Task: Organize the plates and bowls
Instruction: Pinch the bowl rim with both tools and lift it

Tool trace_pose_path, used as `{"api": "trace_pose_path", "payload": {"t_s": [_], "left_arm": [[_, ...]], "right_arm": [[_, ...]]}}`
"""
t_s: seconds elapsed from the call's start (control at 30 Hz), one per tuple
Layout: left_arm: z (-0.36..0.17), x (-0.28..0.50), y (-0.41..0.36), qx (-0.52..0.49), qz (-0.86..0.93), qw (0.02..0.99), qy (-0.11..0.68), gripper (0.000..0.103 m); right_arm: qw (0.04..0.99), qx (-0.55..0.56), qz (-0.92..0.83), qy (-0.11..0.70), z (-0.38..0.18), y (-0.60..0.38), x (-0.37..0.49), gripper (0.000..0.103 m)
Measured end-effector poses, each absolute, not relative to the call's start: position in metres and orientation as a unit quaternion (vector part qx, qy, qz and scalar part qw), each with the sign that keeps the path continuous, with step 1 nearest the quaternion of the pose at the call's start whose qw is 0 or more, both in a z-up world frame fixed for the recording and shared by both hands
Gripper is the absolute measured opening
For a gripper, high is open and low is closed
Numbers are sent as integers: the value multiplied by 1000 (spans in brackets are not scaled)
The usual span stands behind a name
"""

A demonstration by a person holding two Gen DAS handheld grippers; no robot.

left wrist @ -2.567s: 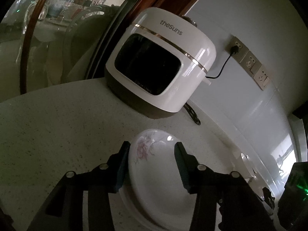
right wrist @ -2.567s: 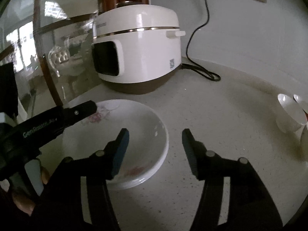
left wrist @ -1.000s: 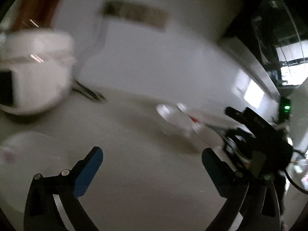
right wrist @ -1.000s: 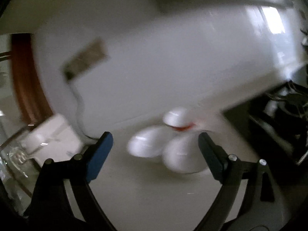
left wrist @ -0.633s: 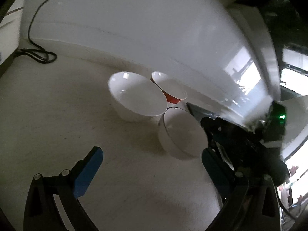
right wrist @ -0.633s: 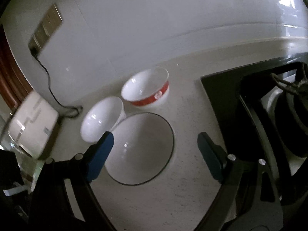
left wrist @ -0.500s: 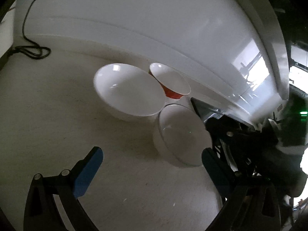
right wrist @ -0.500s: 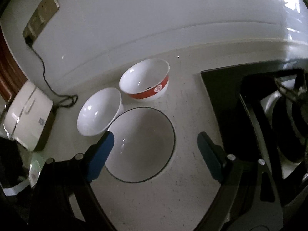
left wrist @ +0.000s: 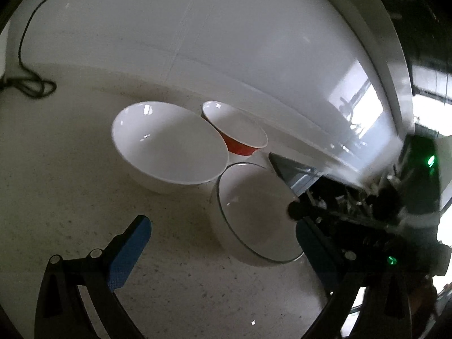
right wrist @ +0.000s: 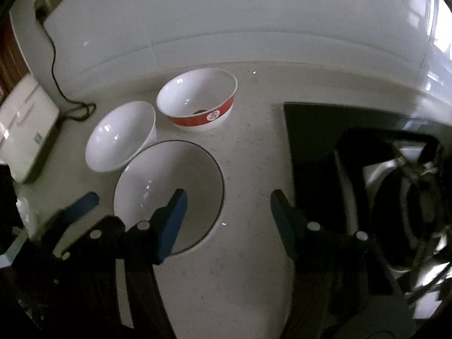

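— Three bowls sit clustered on my counter (right wrist: 254, 268) near the back wall: dark-rimmed bowl (right wrist: 169, 186) nearest me, plain white bowl (right wrist: 121, 137) at its left, red-banded bowl (right wrist: 197, 101) behind. All empty and upright.

— Your tools?

— Right gripper (right wrist: 227, 207) hangs spread wide over the dark-rimmed bowl's right rim, one finger above its inside, holding nothing. Left gripper (left wrist: 223, 240) is equally apart, empty, facing the same bowl.

— Step in hand?

— I judge it the approach to a first bowl; next, lower and pinch that rim.

— Room?

— Open counter toward me; the stove recess (right wrist: 353, 155) lies just right, and the rims crowd each other
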State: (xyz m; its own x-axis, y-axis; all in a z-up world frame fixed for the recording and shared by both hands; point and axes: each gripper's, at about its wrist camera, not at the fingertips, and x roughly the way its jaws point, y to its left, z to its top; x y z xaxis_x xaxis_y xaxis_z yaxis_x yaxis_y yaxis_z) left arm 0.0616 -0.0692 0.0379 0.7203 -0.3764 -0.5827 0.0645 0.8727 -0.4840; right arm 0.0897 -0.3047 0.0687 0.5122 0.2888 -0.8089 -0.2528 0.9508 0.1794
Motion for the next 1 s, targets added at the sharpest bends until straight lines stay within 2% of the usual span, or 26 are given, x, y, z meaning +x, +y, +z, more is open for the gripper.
{"api": "trace_pose_path", "payload": {"t_s": [0.13, 0.17, 0.27, 0.37, 0.53, 0.67, 0.73, 0.8, 1.0], "left_arm": [[35, 72, -66, -242, -105, 896, 357, 103], [34, 73, -65, -245, -97, 894, 361, 100], [29, 77, -65, -244, -77, 891, 376, 87], [23, 81, -68, -250, -83, 882, 390, 73], [26, 83, -75, -236, -76, 890, 384, 71], [24, 89, -82, -219, -73, 893, 386, 42], [21, 92, -83, -224, -88, 889, 389, 39], [24, 90, -86, -215, -101, 892, 384, 28], [31, 82, -94, -170, -97, 908, 370, 23]], "right_arm": [[862, 52, 173, 473, 66, -312, 89, 60], [862, 58, 176, 472, 66, -314, 89, 56], [861, 77, 186, 468, 66, -317, 87, 44], [858, 78, 191, 471, 63, -314, 88, 41], [850, 70, 189, 486, 54, -307, 97, 36], [849, 61, 192, 489, 51, -304, 96, 26], [845, 67, 193, 494, 45, -304, 96, 25], [844, 75, 195, 493, 45, -306, 95, 25], [845, 59, 204, 491, 43, -307, 89, 25]]}}
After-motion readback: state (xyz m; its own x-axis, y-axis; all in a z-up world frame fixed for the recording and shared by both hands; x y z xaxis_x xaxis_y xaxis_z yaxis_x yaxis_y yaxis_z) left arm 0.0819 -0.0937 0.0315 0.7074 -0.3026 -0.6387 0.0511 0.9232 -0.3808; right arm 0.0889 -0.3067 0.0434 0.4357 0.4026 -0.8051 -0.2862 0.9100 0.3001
